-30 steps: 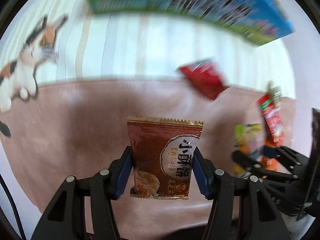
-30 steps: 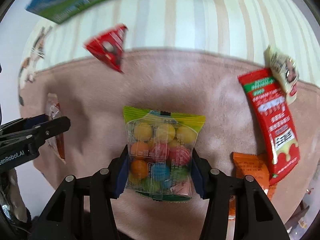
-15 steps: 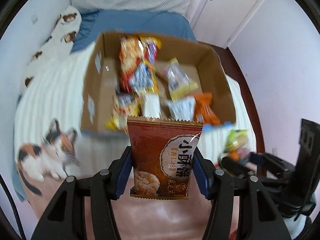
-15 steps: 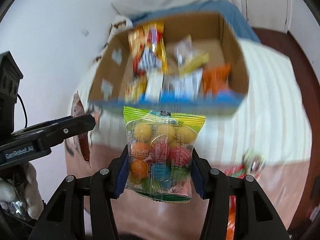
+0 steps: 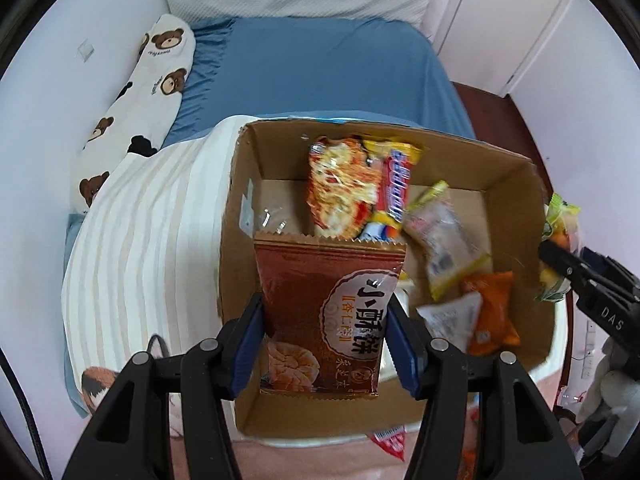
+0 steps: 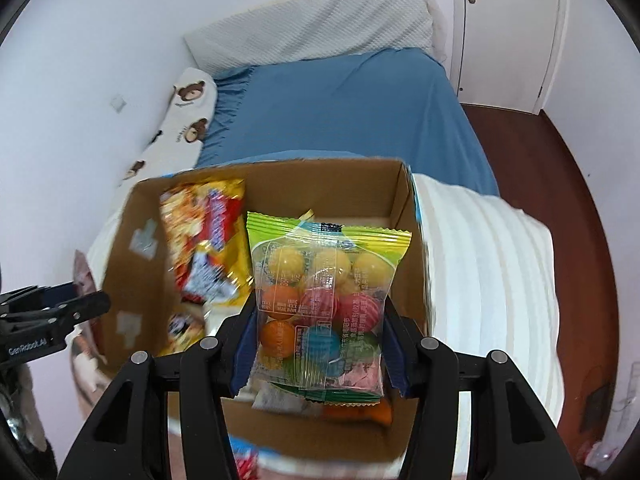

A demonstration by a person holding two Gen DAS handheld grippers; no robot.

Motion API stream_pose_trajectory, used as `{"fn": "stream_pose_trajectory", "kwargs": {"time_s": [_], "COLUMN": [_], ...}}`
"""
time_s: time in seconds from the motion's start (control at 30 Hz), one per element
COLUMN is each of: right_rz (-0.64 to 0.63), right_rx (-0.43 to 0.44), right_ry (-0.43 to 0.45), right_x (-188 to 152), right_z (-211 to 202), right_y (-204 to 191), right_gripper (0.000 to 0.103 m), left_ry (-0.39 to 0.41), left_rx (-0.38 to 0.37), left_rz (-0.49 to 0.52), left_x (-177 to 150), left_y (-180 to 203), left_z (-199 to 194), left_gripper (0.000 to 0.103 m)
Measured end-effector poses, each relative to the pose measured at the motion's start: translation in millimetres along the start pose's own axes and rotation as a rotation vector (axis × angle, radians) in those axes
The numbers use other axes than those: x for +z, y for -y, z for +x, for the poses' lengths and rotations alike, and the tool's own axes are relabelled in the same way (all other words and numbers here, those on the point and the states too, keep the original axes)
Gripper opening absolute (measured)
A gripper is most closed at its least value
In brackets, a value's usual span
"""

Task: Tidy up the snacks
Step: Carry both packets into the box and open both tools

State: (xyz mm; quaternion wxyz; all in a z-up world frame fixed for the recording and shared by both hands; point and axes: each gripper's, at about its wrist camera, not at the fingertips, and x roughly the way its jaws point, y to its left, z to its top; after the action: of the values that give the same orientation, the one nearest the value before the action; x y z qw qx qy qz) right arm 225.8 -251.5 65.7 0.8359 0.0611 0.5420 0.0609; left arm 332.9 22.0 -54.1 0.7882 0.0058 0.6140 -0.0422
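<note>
My left gripper is shut on a brown biscuit packet and holds it over the near left part of the open cardboard box. My right gripper is shut on a clear bag of coloured candy balls, held over the right half of the box. Several snacks lie in the box: a yellow-red noodle bag, a clear packet, an orange packet. The right gripper also shows at the right edge of the left wrist view.
The box stands on a striped cream blanket on a bed with a blue sheet. A bear-print pillow lies by the left wall. A red packet lies on the pink blanket in front of the box. A door is at the back right.
Both grippers rose from the pink blanket and moved forward with their packets. They now hang over the open box, which has come closer.
</note>
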Motion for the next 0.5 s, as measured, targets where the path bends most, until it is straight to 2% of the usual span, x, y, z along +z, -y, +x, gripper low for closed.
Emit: {"fn": "stream_pose_trajectory", "kwargs": {"time_s": [0.23, 0.33, 0.37, 0.4, 0.43, 0.5], "right_rz": [-0.013, -0.001, 0.001, 0.001, 0.003, 0.013], "right_rx": [-0.069, -0.087, -0.089, -0.092, -0.098, -0.092], "right_ry": [-0.051, -0.088, -0.097, -0.106, -0.112, -0.109], "right_x": [33.7, 44.3, 46.5, 48.8, 51.8, 54.7], "right_z": [51.1, 69.6, 74.1, 79.1, 82.1, 83.3], "right_y": [3.0, 7.0, 7.7, 7.6, 9.0, 11.3], "right_gripper": [0.056, 0.06, 0.066, 0.082, 0.089, 0.093], "left_ry": [-0.067, -0.082, -0.086, -0.081, -0.08, -0.078], "left_rx": [0.058, 0.052, 0.035, 0.012, 0.016, 0.014], "left_rz": [-0.024, -0.044, -0.049, -0.048, -0.043, -0.041], "left_x": [25.1, 30.9, 32.0, 32.9, 33.5, 33.7], "left_y": [-14.3, -20.9, -21.8, -21.2, -19.8, -17.6], "left_z": [46.2, 60.7, 63.1, 63.5, 63.3, 62.2], "left_gripper": [0.055, 0.061, 0.069, 0.077, 0.085, 0.09]}}
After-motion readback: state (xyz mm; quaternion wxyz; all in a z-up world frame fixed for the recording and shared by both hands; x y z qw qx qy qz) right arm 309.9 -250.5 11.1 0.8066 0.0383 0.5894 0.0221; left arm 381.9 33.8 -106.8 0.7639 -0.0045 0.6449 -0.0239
